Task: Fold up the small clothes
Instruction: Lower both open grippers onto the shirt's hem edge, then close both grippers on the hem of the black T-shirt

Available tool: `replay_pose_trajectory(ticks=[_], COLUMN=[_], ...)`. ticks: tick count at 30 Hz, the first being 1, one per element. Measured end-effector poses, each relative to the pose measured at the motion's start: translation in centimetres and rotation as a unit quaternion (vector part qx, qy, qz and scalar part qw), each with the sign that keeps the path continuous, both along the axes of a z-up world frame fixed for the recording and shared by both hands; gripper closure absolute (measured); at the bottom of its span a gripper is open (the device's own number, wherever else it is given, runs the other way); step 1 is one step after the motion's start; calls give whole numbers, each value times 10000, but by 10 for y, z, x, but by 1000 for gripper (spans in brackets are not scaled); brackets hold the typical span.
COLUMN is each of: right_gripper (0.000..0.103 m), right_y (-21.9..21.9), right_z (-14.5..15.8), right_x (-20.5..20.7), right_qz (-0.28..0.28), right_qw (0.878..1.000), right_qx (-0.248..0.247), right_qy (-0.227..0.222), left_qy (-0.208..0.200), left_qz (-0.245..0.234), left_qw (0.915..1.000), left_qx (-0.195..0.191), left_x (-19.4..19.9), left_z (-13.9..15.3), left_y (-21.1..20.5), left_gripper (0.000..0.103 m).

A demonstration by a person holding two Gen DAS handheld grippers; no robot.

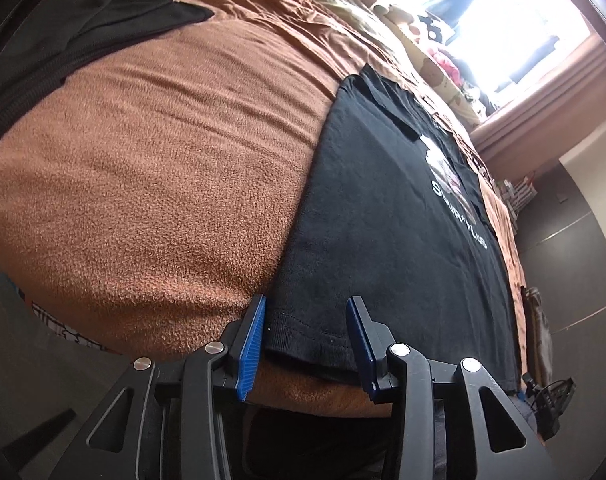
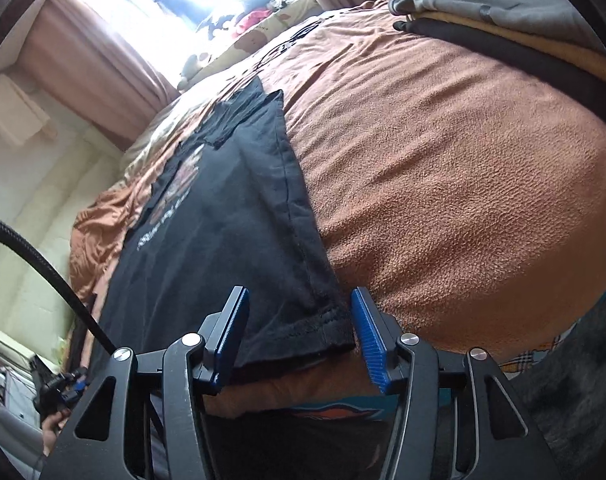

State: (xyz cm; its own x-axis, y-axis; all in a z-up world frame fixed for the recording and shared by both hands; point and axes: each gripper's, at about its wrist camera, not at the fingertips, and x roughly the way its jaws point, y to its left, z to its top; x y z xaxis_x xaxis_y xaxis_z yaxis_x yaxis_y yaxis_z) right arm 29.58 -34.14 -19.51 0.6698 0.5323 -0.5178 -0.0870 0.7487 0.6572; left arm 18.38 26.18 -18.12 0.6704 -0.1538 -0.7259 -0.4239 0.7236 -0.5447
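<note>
A black T-shirt [image 1: 391, 216] with a white print lies flat on the brown fleece blanket [image 1: 151, 184], its sides folded in to a long strip. My left gripper [image 1: 309, 312] is open, its blue fingers [image 1: 251, 344] straddling the shirt's near left hem corner. In the right wrist view the same T-shirt [image 2: 223, 240] runs away from me, and my right gripper [image 2: 299, 308] is open around its near right hem corner. Neither gripper holds cloth. The other gripper [image 2: 63, 392] shows small at the lower left of the right wrist view.
Dark garments [image 1: 63, 36] lie at the blanket's far left. A stack of folded clothes [image 2: 503, 12] sits at the far right. Pillows and soft toys [image 2: 239, 24] lie under a bright window with curtains [image 2: 95, 60]. A black cable [image 2: 43, 264] arcs at left.
</note>
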Motion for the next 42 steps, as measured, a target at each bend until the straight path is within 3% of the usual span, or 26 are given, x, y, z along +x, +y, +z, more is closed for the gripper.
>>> replay_pose_trajectory(ticks=[6,9,11,26,30,32,36,40,42], right_gripper=[52,57,57,57,62,63,64,91,100], right_y=[-4,-6,-8,17,21,23,20,13,9], right_z=[-12,-19,-23,-10,-9,-13,-16,-17,-12], right_x=[-3,-5,-6,-4,-8,-9,-13,-12,-10], right_qz=[33,161,150,-289,-442,-466,-378,-420,-458], right_qw=[9984,9956,9950,9993,9987,9985,9979,9985,9982], right_qx=[561,912,984,219,144,210,498,359,381], right_qy=[54,130,115,-84,-212,-189,-142,15,100], left_qy=[-177,-338,-403,-430,-380,-336,-227,-218,-318], left_qz=[223,189,136,512,515,540,704,711,694], left_qw=[9978,9956,9954,9917,9936,9944,9940,9943,9930], left_qx=[-595,-853,-854,-1101,-936,-847,-809,-763,-902], left_x=[-14,-18,-16,-1,3,5,4,1,-2], left_z=[-5,-7,-7,-11,-9,-8,-12,-12,-10], left_y=[6,6,4,10,7,6,9,10,14], left_gripper=[60,60,60,64,64,69,90,97,98])
